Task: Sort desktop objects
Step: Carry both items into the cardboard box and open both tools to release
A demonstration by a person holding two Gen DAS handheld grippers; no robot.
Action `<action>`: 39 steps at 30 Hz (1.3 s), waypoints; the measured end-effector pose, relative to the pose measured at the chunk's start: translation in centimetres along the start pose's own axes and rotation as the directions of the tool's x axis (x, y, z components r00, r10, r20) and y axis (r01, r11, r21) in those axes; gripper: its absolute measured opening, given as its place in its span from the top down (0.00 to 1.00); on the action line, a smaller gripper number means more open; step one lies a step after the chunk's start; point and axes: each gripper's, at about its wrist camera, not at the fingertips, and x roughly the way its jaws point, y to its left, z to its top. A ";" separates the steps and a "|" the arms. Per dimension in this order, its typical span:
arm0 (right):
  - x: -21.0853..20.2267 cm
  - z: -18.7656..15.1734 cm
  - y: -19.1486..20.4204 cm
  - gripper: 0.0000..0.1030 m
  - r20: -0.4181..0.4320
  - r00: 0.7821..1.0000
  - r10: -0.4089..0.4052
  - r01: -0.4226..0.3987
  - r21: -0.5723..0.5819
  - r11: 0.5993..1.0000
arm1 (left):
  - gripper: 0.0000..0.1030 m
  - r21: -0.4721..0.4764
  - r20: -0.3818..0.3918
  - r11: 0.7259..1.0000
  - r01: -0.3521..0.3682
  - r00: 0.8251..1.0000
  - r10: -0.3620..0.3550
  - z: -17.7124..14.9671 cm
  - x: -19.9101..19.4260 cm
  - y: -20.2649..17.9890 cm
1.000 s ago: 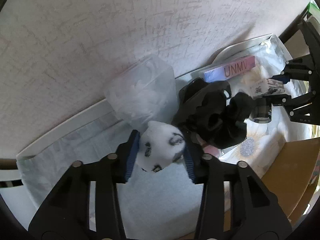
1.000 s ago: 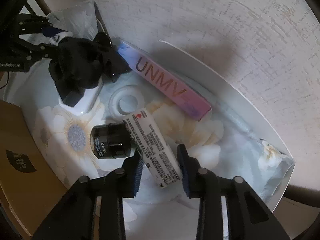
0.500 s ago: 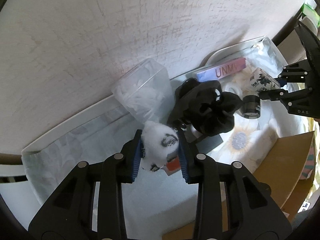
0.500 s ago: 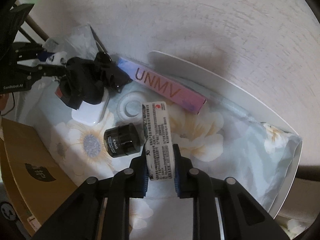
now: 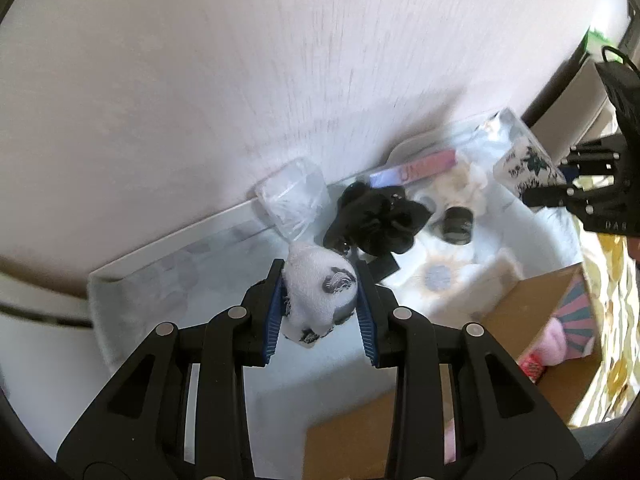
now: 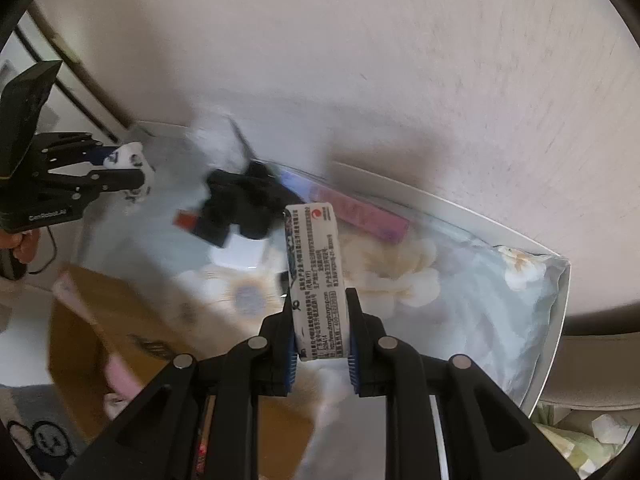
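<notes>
My left gripper [image 5: 320, 304] is shut on a white rolled sock with dark markings [image 5: 320, 292], held above the floral-cloth table; it also shows in the right wrist view [image 6: 132, 160]. My right gripper [image 6: 320, 332] is shut on a white printed packet [image 6: 316, 276], lifted above the cloth; the packet shows in the left wrist view [image 5: 524, 168]. On the cloth lie a black fabric bundle [image 5: 380, 216], a pink-purple UNMV box [image 5: 416, 166], a small black jar [image 5: 458, 224] and a clear plastic bag [image 5: 292, 200].
An open cardboard box [image 5: 540, 320] with pink items stands at the table's near right; it also shows in the right wrist view [image 6: 88, 320]. A white wall [image 5: 240, 80] backs the table. The table's white rim [image 6: 556, 320] runs along the right.
Both grippers have risen and pulled back from the table, each carrying its object. The left closed on the sock and the right on the packet.
</notes>
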 end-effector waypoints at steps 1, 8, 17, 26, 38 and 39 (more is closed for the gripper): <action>-0.4 0.6 0.7 0.82 0.005 1.000 0.011 -0.011 -0.010 1.000 | 0.71 -0.014 0.013 1.000 -0.007 1.000 0.007 -0.2 -1.1 -0.2; -4.8 -3.1 4.7 0.82 0.054 0.996 0.066 -0.060 -0.102 0.993 | 0.71 -0.051 0.125 0.998 0.042 0.992 -0.035 -3.8 -9.0 -1.7; -6.6 -8.5 9.4 0.82 0.068 0.985 0.159 -0.150 -0.120 0.981 | 0.71 -0.084 0.195 0.992 0.092 0.978 -0.074 -9.3 -13.5 -5.1; -4.2 -13.8 11.7 0.82 -0.006 0.996 0.087 -0.087 -0.166 0.982 | 0.71 -0.097 0.094 0.995 -0.018 0.995 0.027 -14.7 -9.9 -9.6; -3.0 -15.6 12.3 0.82 -0.026 0.994 0.105 -0.108 -0.218 0.970 | 0.71 -0.080 0.018 0.997 -0.022 1.000 0.023 -17.3 -6.5 -14.4; -3.0 -15.6 12.2 0.82 -0.026 0.994 0.106 -0.109 -0.221 0.969 | 0.71 -0.081 0.017 0.996 -0.024 1.000 0.025 -17.3 -6.5 -14.5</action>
